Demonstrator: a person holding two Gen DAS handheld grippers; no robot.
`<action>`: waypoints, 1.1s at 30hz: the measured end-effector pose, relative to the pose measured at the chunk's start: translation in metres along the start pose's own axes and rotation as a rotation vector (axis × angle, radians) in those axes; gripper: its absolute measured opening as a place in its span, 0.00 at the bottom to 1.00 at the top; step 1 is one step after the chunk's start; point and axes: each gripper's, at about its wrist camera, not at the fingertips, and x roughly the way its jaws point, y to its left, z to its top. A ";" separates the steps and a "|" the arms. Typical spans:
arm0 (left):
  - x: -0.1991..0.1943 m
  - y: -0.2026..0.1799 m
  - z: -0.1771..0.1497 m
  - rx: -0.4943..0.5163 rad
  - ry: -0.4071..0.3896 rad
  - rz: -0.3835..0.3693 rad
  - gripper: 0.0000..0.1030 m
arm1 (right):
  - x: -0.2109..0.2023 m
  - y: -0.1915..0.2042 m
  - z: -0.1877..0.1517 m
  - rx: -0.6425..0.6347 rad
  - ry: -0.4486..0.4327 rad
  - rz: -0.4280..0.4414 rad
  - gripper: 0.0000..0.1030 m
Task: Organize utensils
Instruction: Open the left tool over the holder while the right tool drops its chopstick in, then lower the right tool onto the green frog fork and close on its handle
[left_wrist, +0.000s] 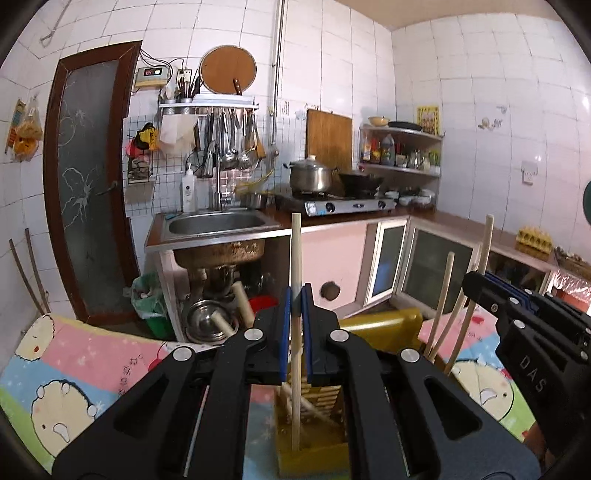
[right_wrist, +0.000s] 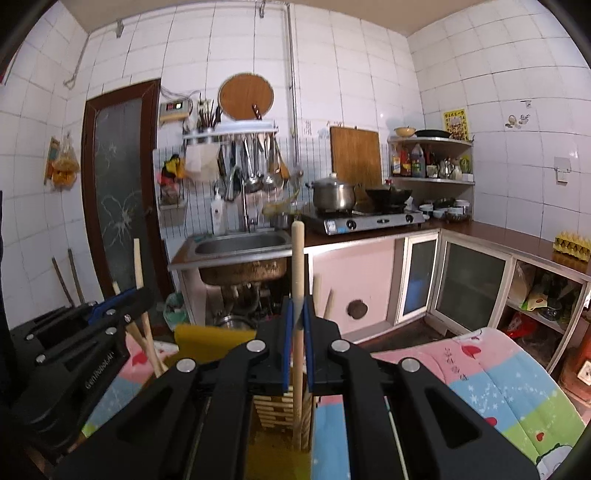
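My left gripper (left_wrist: 296, 295) is shut on an upright wooden chopstick (left_wrist: 295, 254) whose lower end stands inside a yellow slatted utensil holder (left_wrist: 314, 448). My right gripper (right_wrist: 298, 306) is shut on another upright wooden chopstick (right_wrist: 297, 258), its lower end inside the same holder (right_wrist: 273, 402). The right gripper shows at the right of the left wrist view (left_wrist: 524, 310), with several more chopsticks (left_wrist: 443, 299) leaning beside it. The left gripper shows at the left of the right wrist view (right_wrist: 110, 306).
The holder rests on a pastel cartoon-print cloth (left_wrist: 85, 369). A yellow object (left_wrist: 384, 325) lies just behind the holder. Beyond are a steel sink (left_wrist: 218, 225), a gas stove with pot and wok (left_wrist: 343, 199), pink cabinets and a brown door (left_wrist: 88, 177).
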 end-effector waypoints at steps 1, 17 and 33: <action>-0.002 0.002 0.000 0.000 0.006 0.003 0.05 | -0.001 0.000 -0.001 0.001 0.006 0.000 0.06; -0.114 0.053 -0.031 0.027 0.092 0.067 0.94 | -0.084 0.001 -0.036 0.015 0.192 -0.047 0.54; -0.092 0.061 -0.157 0.074 0.405 0.126 0.95 | -0.061 0.027 -0.166 0.049 0.564 -0.089 0.54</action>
